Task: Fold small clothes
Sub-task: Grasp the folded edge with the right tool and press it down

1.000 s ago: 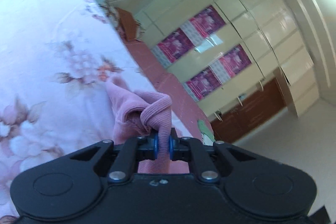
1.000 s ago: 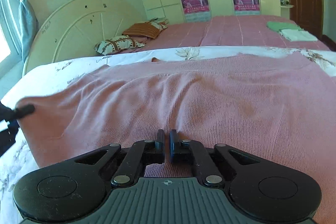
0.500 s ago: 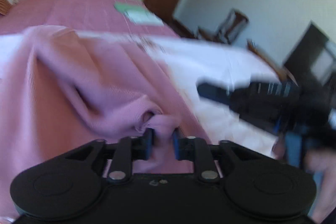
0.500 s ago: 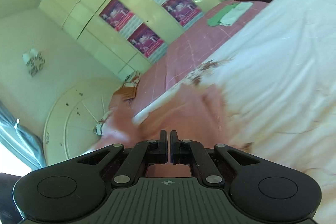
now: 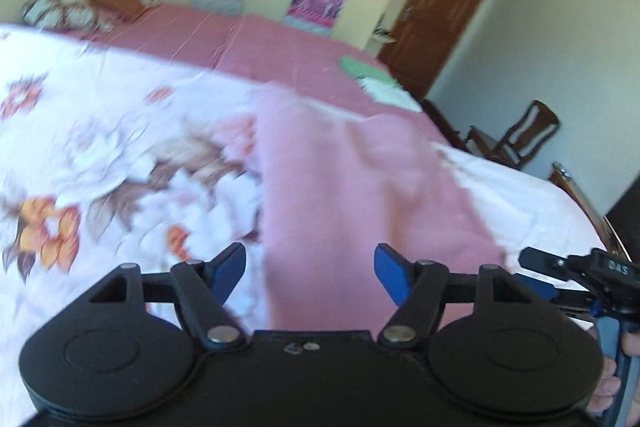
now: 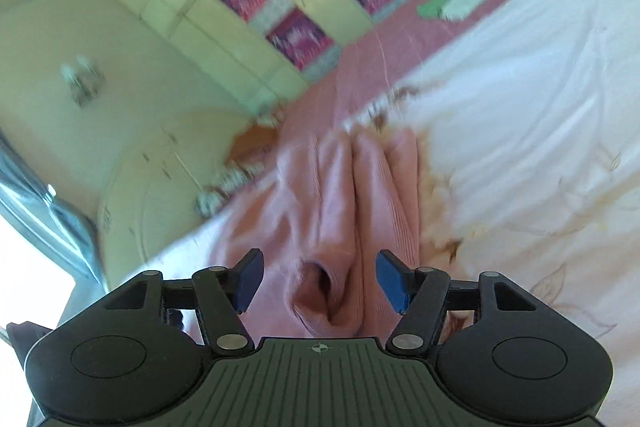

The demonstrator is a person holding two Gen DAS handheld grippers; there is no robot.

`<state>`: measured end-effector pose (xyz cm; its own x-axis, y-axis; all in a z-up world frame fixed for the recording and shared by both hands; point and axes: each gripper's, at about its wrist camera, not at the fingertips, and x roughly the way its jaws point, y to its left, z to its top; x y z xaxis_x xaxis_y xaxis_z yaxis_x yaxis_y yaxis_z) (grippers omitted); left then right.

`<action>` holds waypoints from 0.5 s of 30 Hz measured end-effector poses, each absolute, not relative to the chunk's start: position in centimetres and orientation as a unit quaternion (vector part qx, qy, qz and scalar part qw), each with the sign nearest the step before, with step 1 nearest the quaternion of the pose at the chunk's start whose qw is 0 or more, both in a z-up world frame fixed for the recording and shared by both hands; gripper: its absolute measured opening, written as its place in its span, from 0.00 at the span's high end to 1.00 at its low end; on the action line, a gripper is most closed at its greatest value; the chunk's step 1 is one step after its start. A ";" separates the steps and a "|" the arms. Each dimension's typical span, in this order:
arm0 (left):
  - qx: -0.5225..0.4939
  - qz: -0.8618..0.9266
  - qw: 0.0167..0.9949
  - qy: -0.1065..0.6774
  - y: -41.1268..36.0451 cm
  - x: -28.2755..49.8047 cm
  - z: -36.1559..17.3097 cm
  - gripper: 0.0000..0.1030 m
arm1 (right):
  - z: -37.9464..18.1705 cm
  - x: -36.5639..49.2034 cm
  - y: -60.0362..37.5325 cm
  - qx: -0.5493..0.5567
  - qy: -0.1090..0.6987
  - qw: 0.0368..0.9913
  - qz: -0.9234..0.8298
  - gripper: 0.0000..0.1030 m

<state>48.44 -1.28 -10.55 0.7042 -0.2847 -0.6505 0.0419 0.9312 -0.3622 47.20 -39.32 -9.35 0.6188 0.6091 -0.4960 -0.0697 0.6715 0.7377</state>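
Note:
A pink knit garment (image 5: 360, 195) lies folded lengthwise on the white floral bedsheet (image 5: 100, 155). My left gripper (image 5: 310, 275) is open and empty just above its near end. In the right wrist view the same garment (image 6: 352, 195) lies in long folds with a sleeve opening near the camera. My right gripper (image 6: 320, 277) is open, its blue pads either side of that sleeve end, holding nothing. The right gripper also shows at the right edge of the left wrist view (image 5: 568, 267).
A pink bedspread (image 5: 248, 39) covers the far half of the bed, with pillows (image 5: 72, 11) at the headboard and folded green and white clothes (image 5: 372, 79) on it. A wooden chair (image 5: 520, 135) and a brown door (image 5: 444, 11) stand to the right.
Both grippers have opened and let go of the pink garment. It was spread wide a second ago and now lies folded into a narrow strip. Both cameras swung round.

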 end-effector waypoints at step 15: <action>-0.172 -0.097 0.907 0.371 1.5 46.9 -11.0 0.35 | -9.7 46.4 -34.8 0.302 0.408 0.834 0.215 0.91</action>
<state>46.91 1.54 -11.00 0.7065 -0.3043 -0.6389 0.0488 0.9216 -0.3850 46.38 -34.80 -9.69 0.5745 0.6051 -0.5512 -0.1129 0.7255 0.6789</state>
